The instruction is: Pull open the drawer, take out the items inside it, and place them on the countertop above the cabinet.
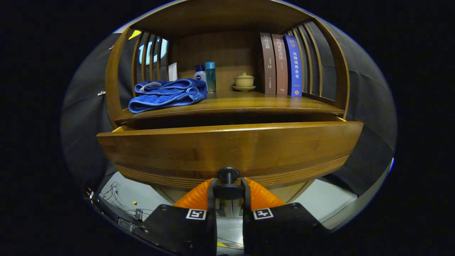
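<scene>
A brown wooden drawer (227, 149) stands pulled part way out of the cabinet, its front panel facing me. A dark round knob (228, 185) sticks out from the lower middle of that panel. My gripper (228, 188) is shut on the knob, one orange finger (197, 195) pressing on each side of it. The drawer's inside is hidden behind the front panel. Above the drawer lies the wooden countertop (249, 103), with a folded blue towel (167, 94) on its left part.
On the countertop stand two small bottles (206, 76), a lidded cup on a saucer (244, 81) and three upright books (280, 64). Slatted wooden sides enclose the shelf. Cables (117, 199) lie on the pale floor at lower left.
</scene>
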Demonstrator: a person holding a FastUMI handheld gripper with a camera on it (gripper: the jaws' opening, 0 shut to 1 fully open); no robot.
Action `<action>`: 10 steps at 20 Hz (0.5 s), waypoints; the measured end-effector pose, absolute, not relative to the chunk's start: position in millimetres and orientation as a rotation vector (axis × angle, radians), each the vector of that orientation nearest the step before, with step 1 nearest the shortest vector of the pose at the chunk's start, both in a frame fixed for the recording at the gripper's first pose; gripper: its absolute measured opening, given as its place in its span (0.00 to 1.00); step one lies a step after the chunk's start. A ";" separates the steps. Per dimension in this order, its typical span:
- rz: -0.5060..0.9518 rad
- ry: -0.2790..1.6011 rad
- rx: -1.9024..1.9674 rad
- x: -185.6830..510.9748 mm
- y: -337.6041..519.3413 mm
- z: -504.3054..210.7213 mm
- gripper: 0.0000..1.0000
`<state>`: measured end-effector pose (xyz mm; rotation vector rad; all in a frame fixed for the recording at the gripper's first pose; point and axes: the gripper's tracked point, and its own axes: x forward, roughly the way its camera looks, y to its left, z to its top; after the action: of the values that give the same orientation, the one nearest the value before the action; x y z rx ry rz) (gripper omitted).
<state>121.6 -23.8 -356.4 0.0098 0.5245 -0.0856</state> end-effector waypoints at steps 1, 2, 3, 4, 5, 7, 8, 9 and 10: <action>-0.085 0.531 0.013 113.3 -23.0 -355.6 0.33; -0.085 0.535 0.016 104.8 -21.7 -354.8 0.33; -0.084 0.539 0.017 96.5 -20.4 -353.9 0.33; -0.082 0.544 0.020 89.7 -20.5 -353.5 0.33; -0.082 0.548 0.025 81.7 -19.8 -352.8 0.33; -0.080 0.556 0.028 66.8 -19.5 -351.0 0.33; -0.080 0.560 0.028 60.1 -20.1 -350.6 0.33; -0.081 0.565 0.031 54.5 -20.0 -350.1 0.33; -0.081 0.571 0.036 48.0 -19.1 -349.8 0.33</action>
<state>48.0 -19.1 -349.8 0.0361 0.5710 -0.0809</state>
